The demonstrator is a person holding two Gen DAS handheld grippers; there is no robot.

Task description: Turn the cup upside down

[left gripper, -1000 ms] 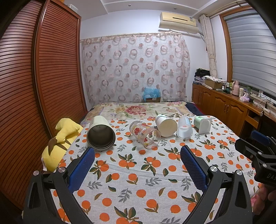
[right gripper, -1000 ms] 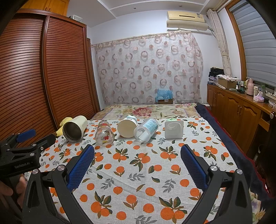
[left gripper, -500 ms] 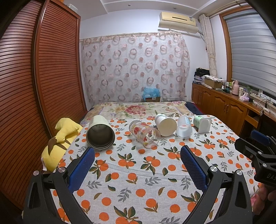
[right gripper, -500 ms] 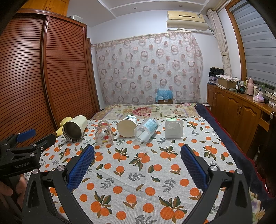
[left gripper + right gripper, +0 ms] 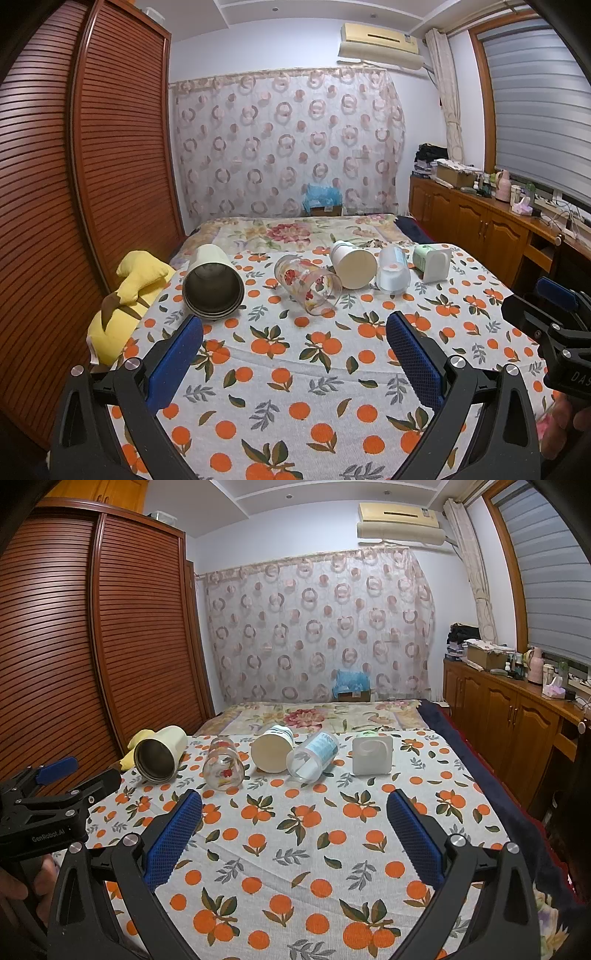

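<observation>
Several cups lie on their sides in a row on the orange-print cloth [image 5: 295, 362]: a cream steel-lined tumbler [image 5: 213, 282] [image 5: 158, 751], a printed glass [image 5: 308, 284] [image 5: 222, 763], a cream paper cup [image 5: 353, 265] [image 5: 272, 748], a clear plastic cup [image 5: 393, 270] [image 5: 313, 752] and a square white-and-green cup [image 5: 433, 257] [image 5: 372, 755]. My left gripper [image 5: 294, 360] is open and empty, well short of the row. My right gripper [image 5: 294, 840] is open and empty, also short of it.
A yellow plush toy [image 5: 127, 299] lies at the bed's left edge by the slatted wardrobe [image 5: 85, 184]. Wooden cabinets [image 5: 480, 225] run along the right wall. A curtain [image 5: 288, 147] hangs behind the bed. Each gripper shows at the edge of the other's view [image 5: 554, 332] [image 5: 44, 812].
The left gripper has crept slightly and the cups sit a touch lower and nearer in its view. The right view is unchanged.
</observation>
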